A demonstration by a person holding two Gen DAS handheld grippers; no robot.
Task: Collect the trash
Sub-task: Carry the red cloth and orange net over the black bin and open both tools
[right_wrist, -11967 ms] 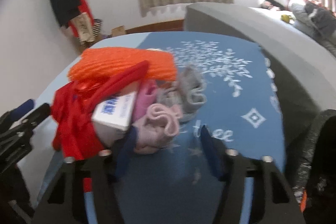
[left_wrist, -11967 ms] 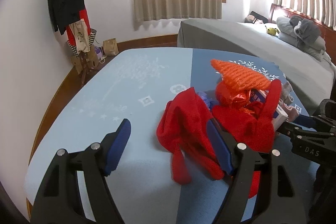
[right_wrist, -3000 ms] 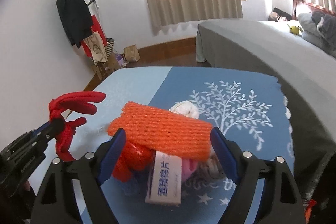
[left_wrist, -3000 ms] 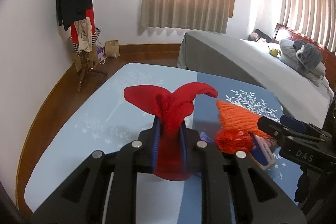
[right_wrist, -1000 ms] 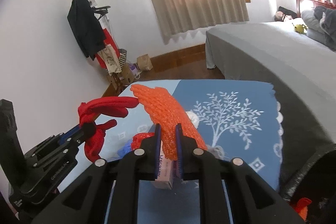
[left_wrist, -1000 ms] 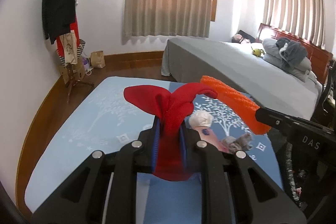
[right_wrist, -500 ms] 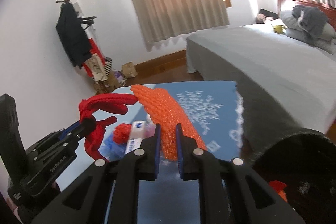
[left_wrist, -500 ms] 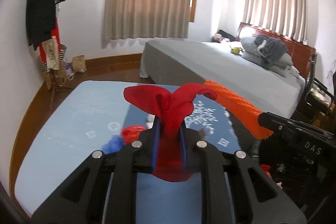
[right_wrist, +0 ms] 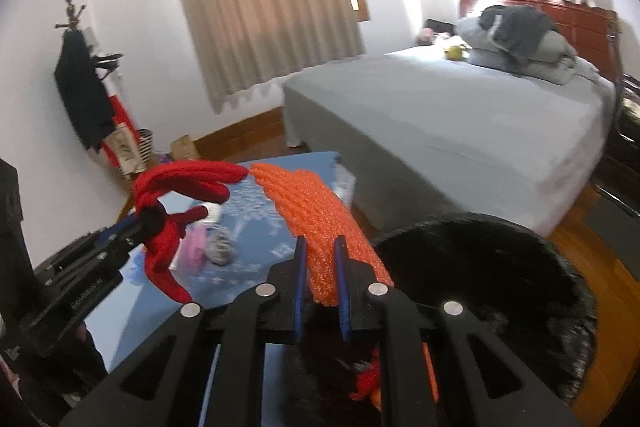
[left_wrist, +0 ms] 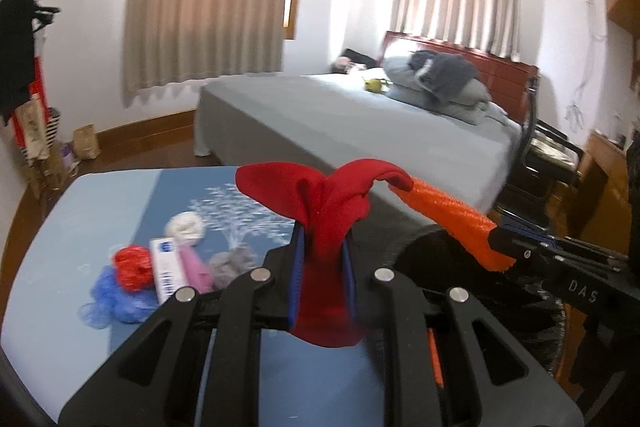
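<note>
Fingers clamp red cloth – orange netting; black bin beside table.

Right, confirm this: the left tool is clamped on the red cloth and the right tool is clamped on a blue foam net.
The colour is wrong. The right tool is clamped on an orange foam net, as the right wrist view shows. The left tool is indeed clamped on the red cloth.

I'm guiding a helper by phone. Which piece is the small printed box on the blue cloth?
Start at the blue tree-print cloth before the grey bed. In its litter cluster lies a flat white cardboard box, between a red crinkly wad and a pink cloth. It alone is rectangular with blue print.
</note>
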